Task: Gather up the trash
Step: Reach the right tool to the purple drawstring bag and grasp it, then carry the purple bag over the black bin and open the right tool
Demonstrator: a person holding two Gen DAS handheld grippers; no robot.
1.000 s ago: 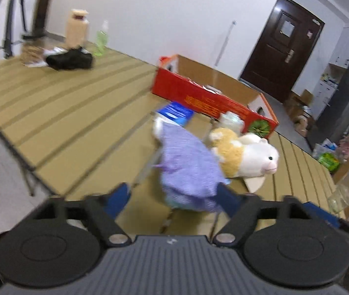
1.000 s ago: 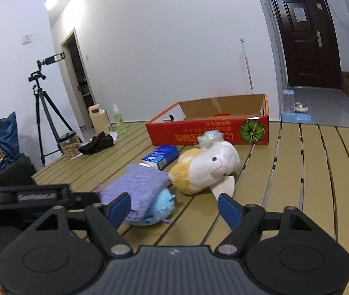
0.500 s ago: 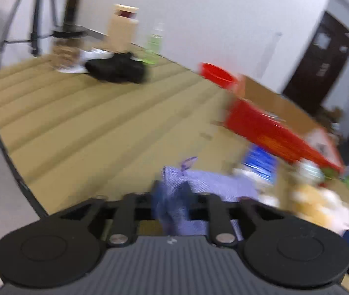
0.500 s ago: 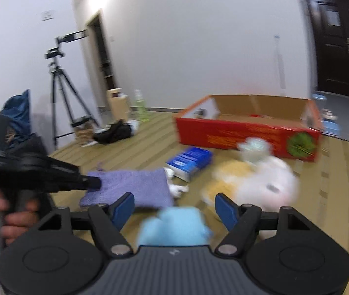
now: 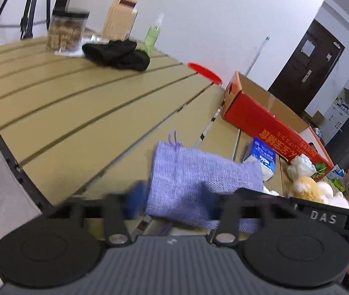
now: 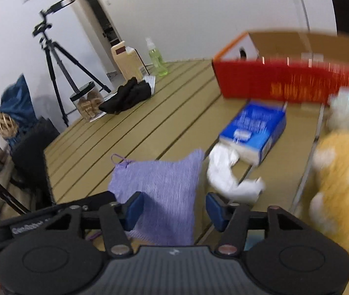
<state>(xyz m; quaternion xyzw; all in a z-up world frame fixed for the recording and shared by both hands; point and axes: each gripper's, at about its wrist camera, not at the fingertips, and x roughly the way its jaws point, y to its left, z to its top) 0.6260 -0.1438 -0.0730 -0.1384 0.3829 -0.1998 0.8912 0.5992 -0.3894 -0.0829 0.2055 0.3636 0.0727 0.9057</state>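
The right gripper's arm reads "DAS" in the left view; the red box carries orange characters, upside down; the blue carton's print is too blurred to read. The purple bag, draped over a blue toy a second ago, now hangs over the table; both pairs of jaws have just been closing with it between them; the left gripper seems to pinch its edge, though blur hides contact; the right one's pads stand apart from the cloth.
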